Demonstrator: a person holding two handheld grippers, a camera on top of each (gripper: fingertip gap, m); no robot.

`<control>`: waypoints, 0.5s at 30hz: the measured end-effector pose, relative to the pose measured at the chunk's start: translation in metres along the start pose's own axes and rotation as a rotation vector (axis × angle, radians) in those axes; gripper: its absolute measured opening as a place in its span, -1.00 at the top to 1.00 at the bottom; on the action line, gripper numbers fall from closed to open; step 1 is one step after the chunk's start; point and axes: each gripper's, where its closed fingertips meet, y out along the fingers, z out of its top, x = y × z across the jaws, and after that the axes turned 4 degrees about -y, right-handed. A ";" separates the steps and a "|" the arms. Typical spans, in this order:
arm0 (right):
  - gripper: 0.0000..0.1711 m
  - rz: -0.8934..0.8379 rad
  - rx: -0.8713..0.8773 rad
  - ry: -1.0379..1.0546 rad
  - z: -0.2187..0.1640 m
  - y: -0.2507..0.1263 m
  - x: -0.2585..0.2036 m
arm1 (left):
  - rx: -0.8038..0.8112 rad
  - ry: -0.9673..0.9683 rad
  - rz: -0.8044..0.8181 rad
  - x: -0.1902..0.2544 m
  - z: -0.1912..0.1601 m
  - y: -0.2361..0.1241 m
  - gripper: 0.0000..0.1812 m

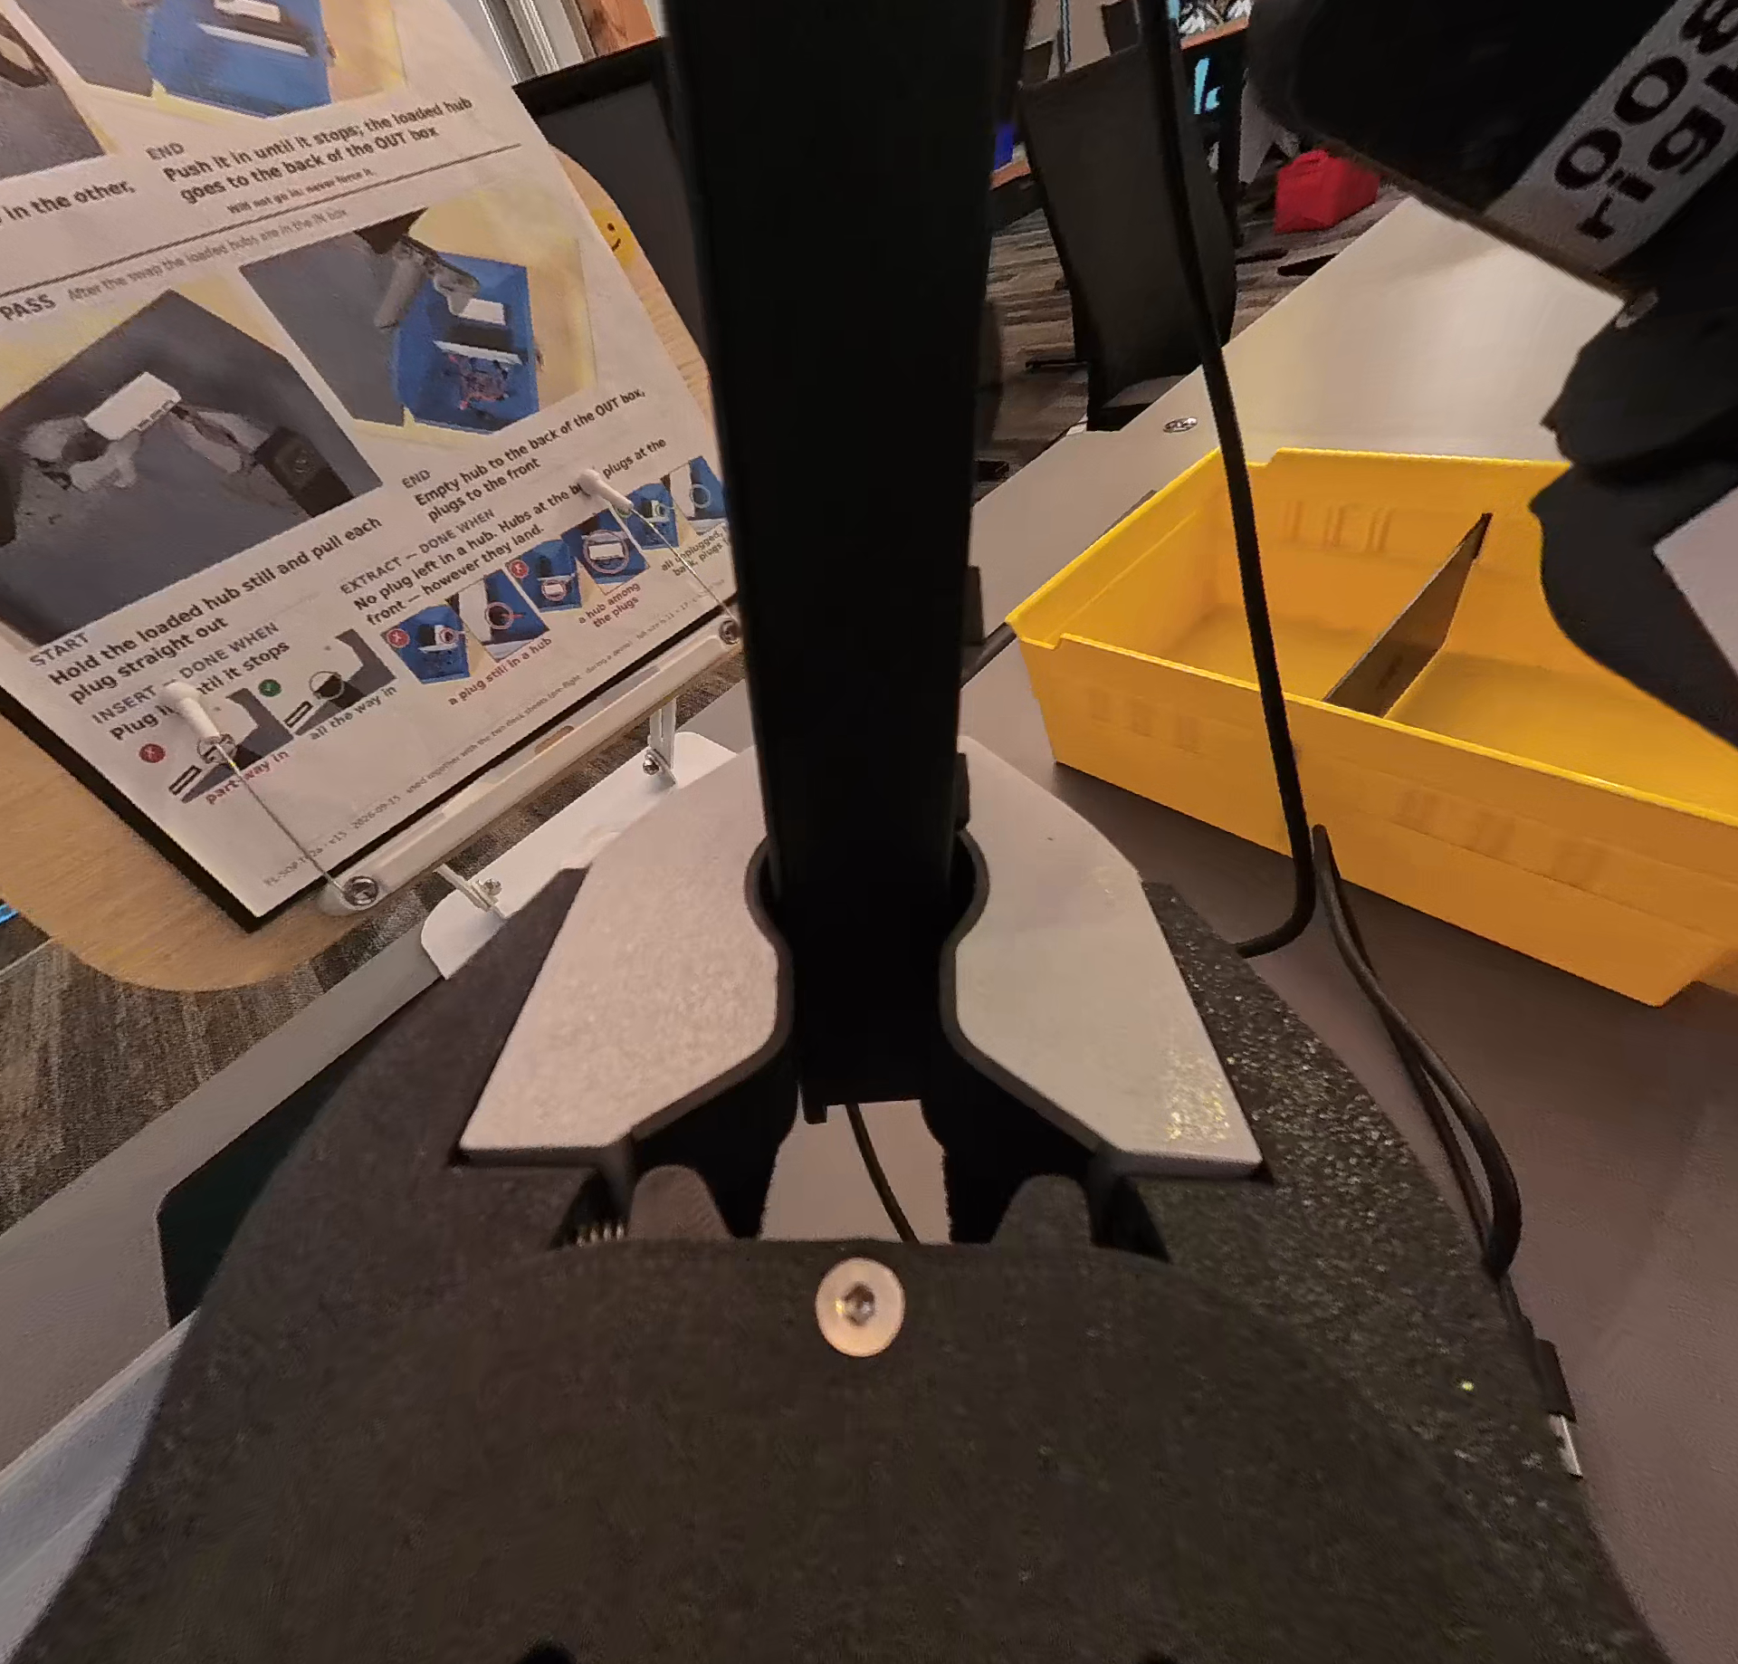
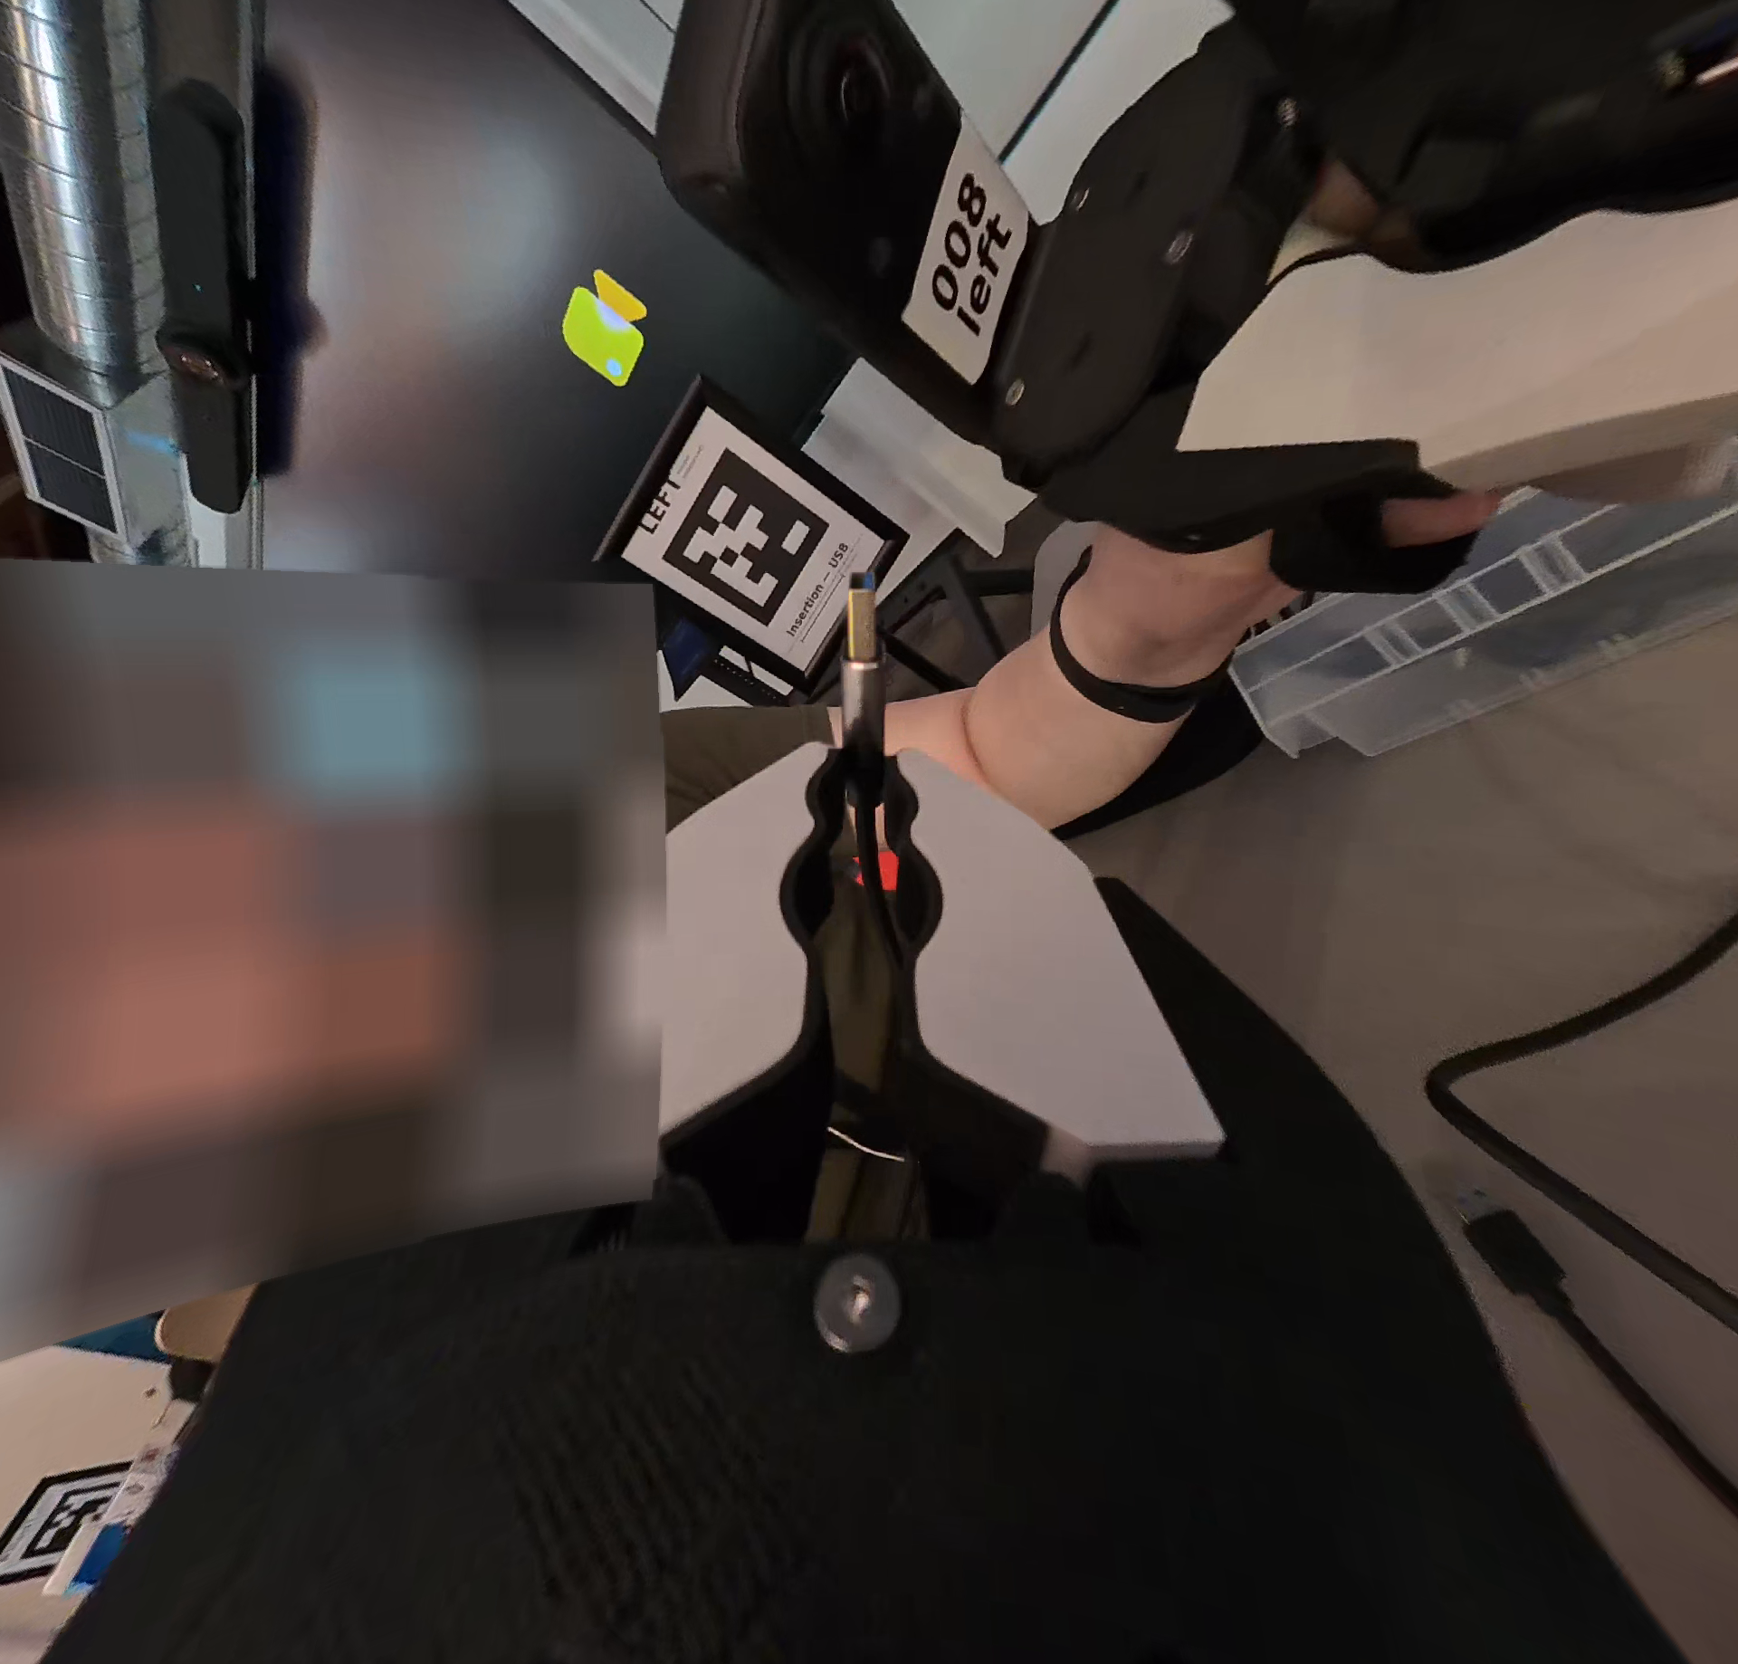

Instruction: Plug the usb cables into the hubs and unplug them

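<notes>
In the left wrist view my left gripper (image 1: 865, 829) is shut on a long black USB hub (image 1: 837, 396). The hub stands upright between the silver fingers (image 1: 649, 960) and runs out of the top of the frame. A thin black cable (image 1: 1251, 584) hangs beside it down to the table. In the right wrist view my right gripper (image 2: 861, 763) is shut on a USB cable plug (image 2: 861, 631). Its silver connector points forward past the fingertips, and its cable runs back between the jaws. The hub's ports are hidden in both views.
A yellow bin (image 1: 1223, 772) with a dark divider sits to the right on the grey table. An instruction sheet on a stand (image 1: 329, 490) is at the left. A second black USB cable (image 2: 1514, 1252) lies on the table. A clear plastic tray (image 2: 1505, 603) and a framed marker card (image 2: 752, 547) stand farther off. About 15 centimeters separates my left fingertips from my right.
</notes>
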 end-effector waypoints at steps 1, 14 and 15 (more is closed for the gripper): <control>0.90 0.011 -0.002 0.005 -0.001 0.002 0.000 | 0.002 -0.001 0.001 -0.001 0.000 0.000 0.71; 0.91 0.091 0.013 0.083 0.001 0.001 0.013 | 0.019 0.029 -0.014 0.004 0.006 -0.003 0.71; 0.91 0.091 0.019 0.084 0.002 -0.001 0.014 | 0.018 0.030 -0.016 0.005 0.005 -0.002 0.71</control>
